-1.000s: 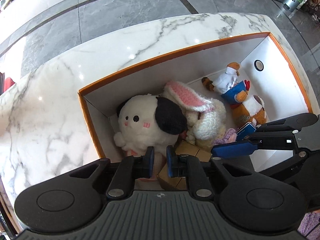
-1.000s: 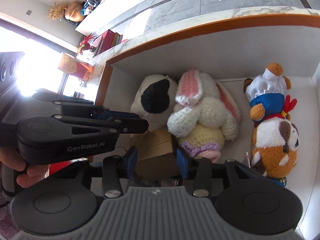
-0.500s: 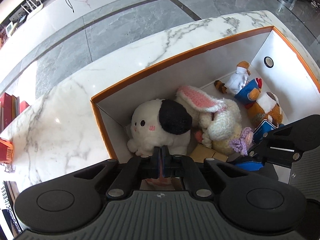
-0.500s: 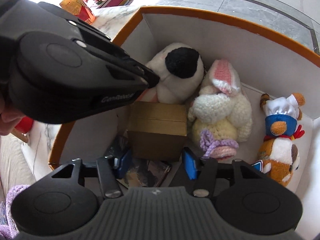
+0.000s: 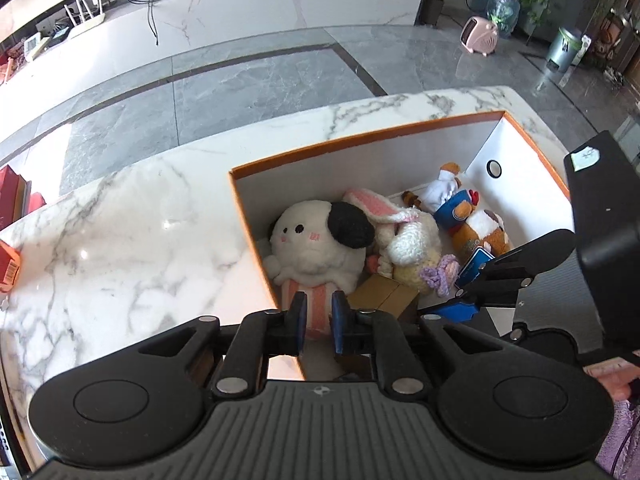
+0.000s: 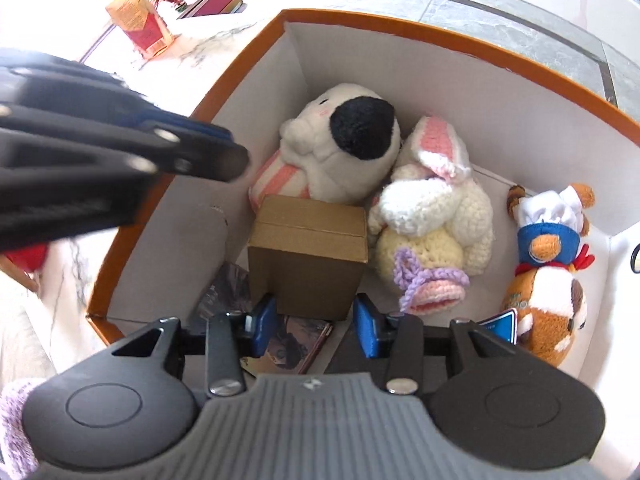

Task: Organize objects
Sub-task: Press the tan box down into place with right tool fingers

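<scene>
Surface [image 5: 120, 240]: white marble with grey veins; it carries the box, with grey floor tiles beyond it.
Box [image 6: 440, 28]: orange rim, white inner walls, open at the top; every toy named below lies inside it.
Dog plush [image 6: 344, 140]: white with a black ear and a pink-striped body, tucked in the box's corner, touching the rabbit on one side and the carton at its striped body.
Rabbit [image 6: 432, 208]: crocheted, cream with pink ears and lilac trim, lying in the middle of the box between the dog plush and the chef toy.
Chef toy [image 6: 548, 264]: orange and white, white hat, blue band, lying apart from the rabbit near the box's end wall with the round hole.
Carton [image 6: 308, 256]: plain brown cardboard, closed, standing in the box just in front of the dog plush and beside the rabbit.
Left gripper [image 5: 318, 322]: blue pads a little apart, nothing between them, hovering over the box's near corner, in line with the dog plush's striped body.
Right gripper [image 6: 316, 330]: spread wide and empty, poised above the box with the carton straight ahead of its pads.
</scene>
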### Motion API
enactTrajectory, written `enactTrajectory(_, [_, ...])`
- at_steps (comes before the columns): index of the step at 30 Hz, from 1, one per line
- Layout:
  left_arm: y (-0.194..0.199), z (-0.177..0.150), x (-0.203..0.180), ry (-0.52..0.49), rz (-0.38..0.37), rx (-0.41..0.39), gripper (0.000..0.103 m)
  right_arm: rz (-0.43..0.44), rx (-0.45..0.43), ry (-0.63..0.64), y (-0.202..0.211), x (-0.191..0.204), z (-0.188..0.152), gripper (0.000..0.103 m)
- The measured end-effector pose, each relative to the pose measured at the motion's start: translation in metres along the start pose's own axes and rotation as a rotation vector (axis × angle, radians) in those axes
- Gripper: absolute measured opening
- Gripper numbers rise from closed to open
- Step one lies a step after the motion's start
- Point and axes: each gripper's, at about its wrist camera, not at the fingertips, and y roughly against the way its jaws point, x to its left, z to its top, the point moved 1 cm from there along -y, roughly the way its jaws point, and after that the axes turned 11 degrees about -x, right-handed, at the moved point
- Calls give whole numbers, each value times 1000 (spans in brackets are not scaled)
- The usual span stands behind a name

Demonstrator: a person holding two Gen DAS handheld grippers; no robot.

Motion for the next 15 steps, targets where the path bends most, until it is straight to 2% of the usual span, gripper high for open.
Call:
enactTrajectory(3, [11,-4,7,48,-47,25,18,-14,7,15,-3,2,2,46])
enactTrajectory(5, [17,-6,6,60,-47,12,19,-22,15,22,-4,4,3,47])
enactTrajectory(6, [21,-7,3,46,-23,-3,20,-26,16,23,-5,4,2,48])
enactTrajectory(8, [29,-10,2,34,58,-62,29,-33,15,18,-5,3,2,49])
enactTrajectory(9, [29,-11,3,32,71,-62,32,-33,14,16,-5,4,1,50])
enactTrajectory(11, [19,-15,12,79,76,10,34,-41,13,19,-5,7,0,51])
enactTrajectory(13, [12,-22,20,133,42,49,36,-44,10,13,-3,11,-2,51])
enactTrajectory(15, [7,-28,21,144,24,68,33,-48,1,-3,-1,14,-4,51])
